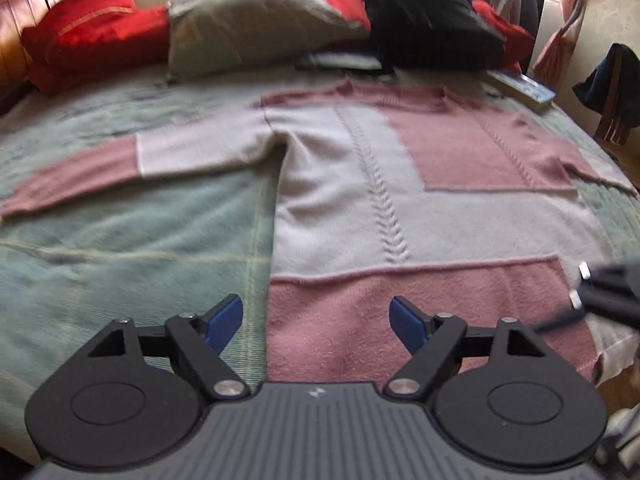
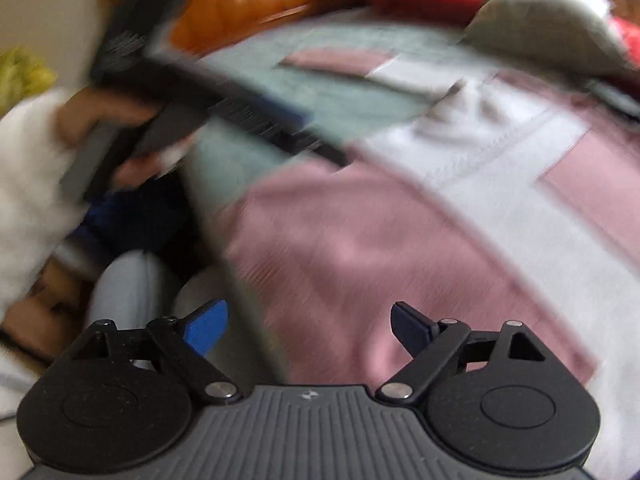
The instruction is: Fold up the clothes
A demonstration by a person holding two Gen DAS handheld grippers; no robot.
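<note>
A pink and pale grey block-patterned sweater [image 1: 380, 184] lies flat on a green bedspread [image 1: 132, 236], one sleeve [image 1: 92, 172] stretched to the left. My left gripper [image 1: 317, 322] hovers open over the sweater's pink hem near the front edge. In the left wrist view my right gripper [image 1: 580, 284] enters from the right edge above the hem's right corner. The right wrist view is blurred; my right gripper [image 2: 309, 330] is open over the pink hem [image 2: 360, 248]. The other gripper [image 2: 296, 120] shows there at upper left, held by a hand [image 2: 100, 116] in a white sleeve.
Red pillows [image 1: 88, 36], a grey pillow [image 1: 256, 24] and a black bag [image 1: 424, 12] sit at the head of the bed. A book [image 1: 524, 88] lies at the far right. A chair with dark cloth [image 1: 612, 88] stands beside the bed. The person's legs [image 2: 132, 280] are at the bed's edge.
</note>
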